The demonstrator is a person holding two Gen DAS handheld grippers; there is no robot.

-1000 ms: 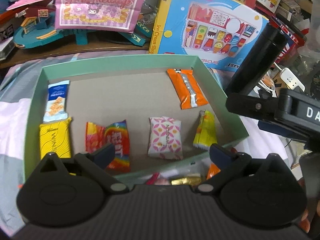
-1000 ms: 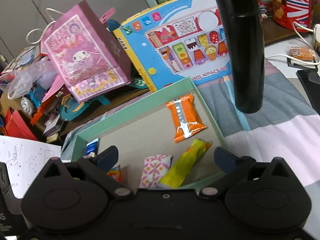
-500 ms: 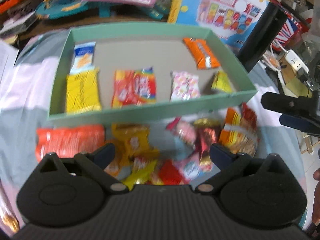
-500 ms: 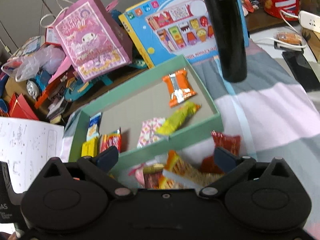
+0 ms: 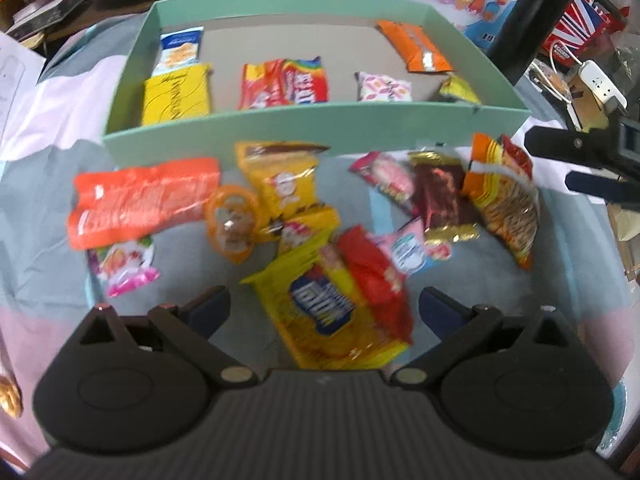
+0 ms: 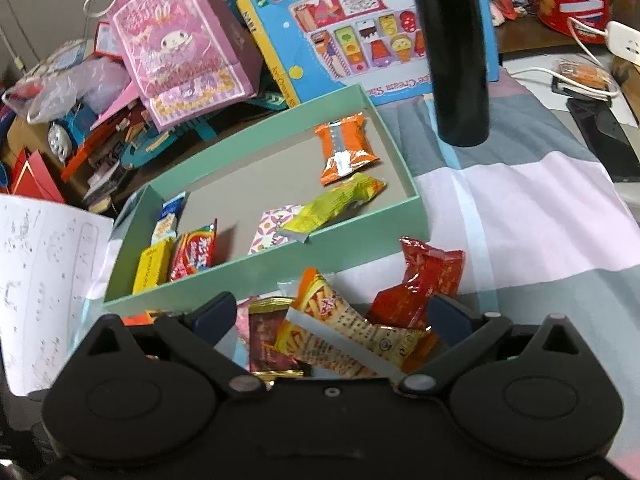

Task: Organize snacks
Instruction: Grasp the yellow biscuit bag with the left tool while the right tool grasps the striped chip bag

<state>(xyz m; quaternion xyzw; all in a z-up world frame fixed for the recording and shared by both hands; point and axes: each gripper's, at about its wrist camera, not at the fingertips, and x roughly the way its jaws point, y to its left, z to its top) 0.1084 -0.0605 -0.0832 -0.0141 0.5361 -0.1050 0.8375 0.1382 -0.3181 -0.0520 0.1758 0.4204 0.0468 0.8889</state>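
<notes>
A mint green box (image 5: 312,128) (image 6: 256,276) holds several snack packets: a yellow one (image 5: 176,94), a rainbow one (image 5: 286,84), an orange one (image 5: 416,46) (image 6: 346,150) and a lime one (image 6: 336,206). A heap of loose snacks lies in front of the box. My left gripper (image 5: 324,306) is open and empty above a large yellow packet (image 5: 324,312). My right gripper (image 6: 330,312) is open and empty over an orange noodle packet (image 6: 340,334) and a red packet (image 6: 420,284). The right gripper also shows in the left wrist view (image 5: 580,162).
A tall black flask (image 6: 456,48) stands right of the box. A blue toy box (image 6: 360,36), a pink gift bag (image 6: 180,44) and toys crowd the back. A power strip with a cable (image 5: 596,84) and a phone (image 6: 608,136) lie at the right. Paper sheets (image 6: 44,280) lie left.
Both grippers have pulled back from the box toward me. The loose snack heap in front of the box has come into view under both grippers.
</notes>
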